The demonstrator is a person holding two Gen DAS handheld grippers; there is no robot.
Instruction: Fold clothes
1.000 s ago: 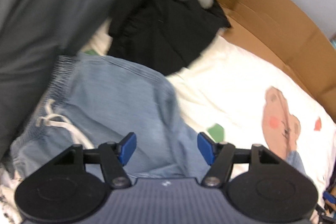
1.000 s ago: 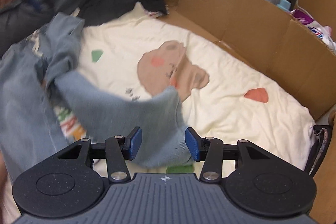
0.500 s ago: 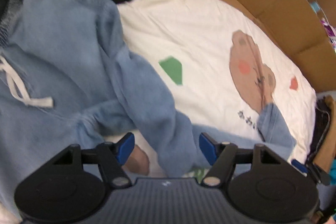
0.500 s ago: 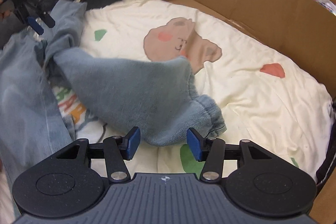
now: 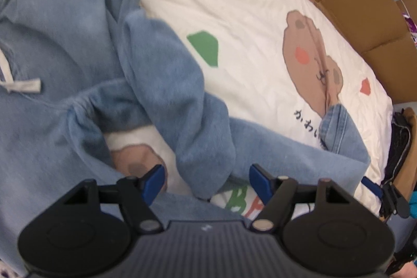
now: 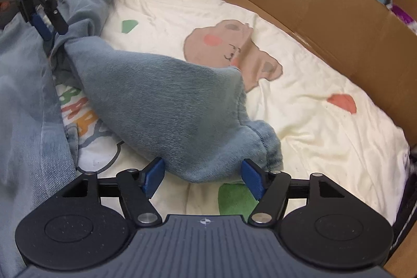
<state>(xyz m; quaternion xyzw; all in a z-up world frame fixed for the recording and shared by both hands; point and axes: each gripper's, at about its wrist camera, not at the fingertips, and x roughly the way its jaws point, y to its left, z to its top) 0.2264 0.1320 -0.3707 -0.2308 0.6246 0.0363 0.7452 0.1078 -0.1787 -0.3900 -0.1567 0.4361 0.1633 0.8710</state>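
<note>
Jeans (image 6: 166,106) now sprawl twisted across the bear blanket (image 6: 299,121) — dropped from hanging, so unfolded. Left gripper (image 5: 206,180) and right gripper (image 6: 203,177) gape, holding nothing.

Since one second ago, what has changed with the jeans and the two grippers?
The jeans went from bunched at the left to stretched out: one leg now lies across the sheet, cuff by the right gripper. Both grippers, left too, stayed open.

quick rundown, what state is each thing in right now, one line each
left gripper: jaws open, holding nothing
right gripper: jaws open, pant leg lies between them
light blue pants: crumpled, unfolded, drawstring loose
pant leg: stretched across the blanket
blanket: spread flat, slightly wrinkled
cardboard wall: standing behind the blanket
</note>
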